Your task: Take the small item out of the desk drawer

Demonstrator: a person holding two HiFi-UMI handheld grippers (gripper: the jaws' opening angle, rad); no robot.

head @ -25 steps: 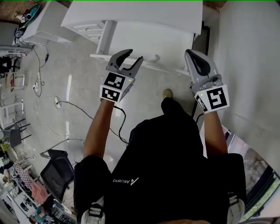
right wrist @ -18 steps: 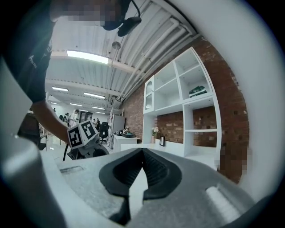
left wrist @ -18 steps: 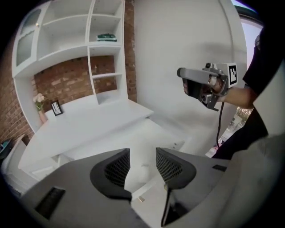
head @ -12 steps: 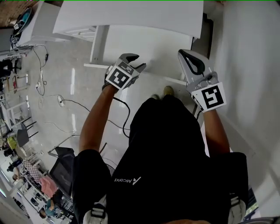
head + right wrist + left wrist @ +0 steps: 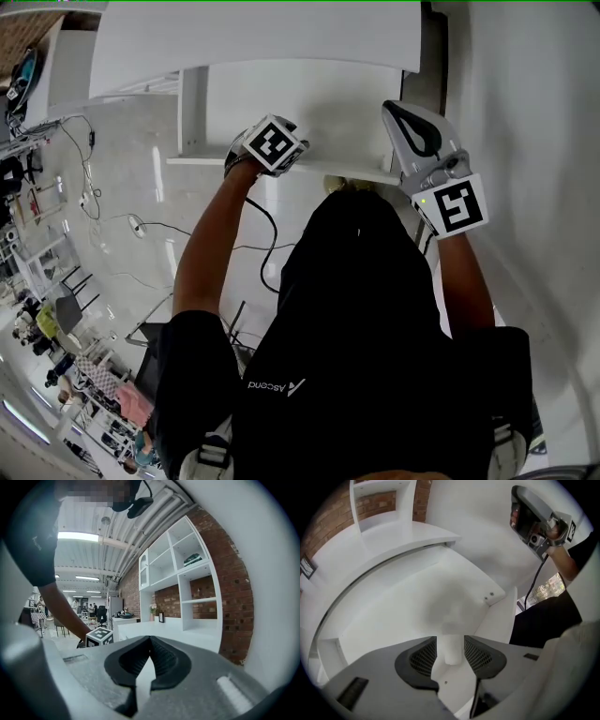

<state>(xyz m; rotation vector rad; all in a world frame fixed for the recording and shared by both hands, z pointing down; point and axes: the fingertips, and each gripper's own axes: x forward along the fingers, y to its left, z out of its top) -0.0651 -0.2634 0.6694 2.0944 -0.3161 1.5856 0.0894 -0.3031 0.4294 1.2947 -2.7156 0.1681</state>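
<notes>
The white desk [image 5: 253, 37] fills the top of the head view, with its white drawer front [image 5: 319, 103] below the top. My left gripper [image 5: 270, 142] is pressed against that drawer front, its fingers hidden under its marker cube. In the left gripper view its jaws [image 5: 450, 645] are closed on a white handle [image 5: 451, 651] sticking out of the drawer front [image 5: 417, 606]. My right gripper [image 5: 401, 114] is held up at the drawer's right end, shut and empty [image 5: 149, 639]. The drawer's inside and the small item are hidden.
A white wall [image 5: 525, 141] runs close along the right. White shelves on a brick wall [image 5: 197, 573] stand behind the desk. Cables [image 5: 141, 225] lie on the glossy floor at the left, with chairs [image 5: 66, 314] further left.
My left gripper has moved forward from open in mid-air to the drawer front and closed on the handle. The right gripper stayed raised and shut. The desk has come nearer.
</notes>
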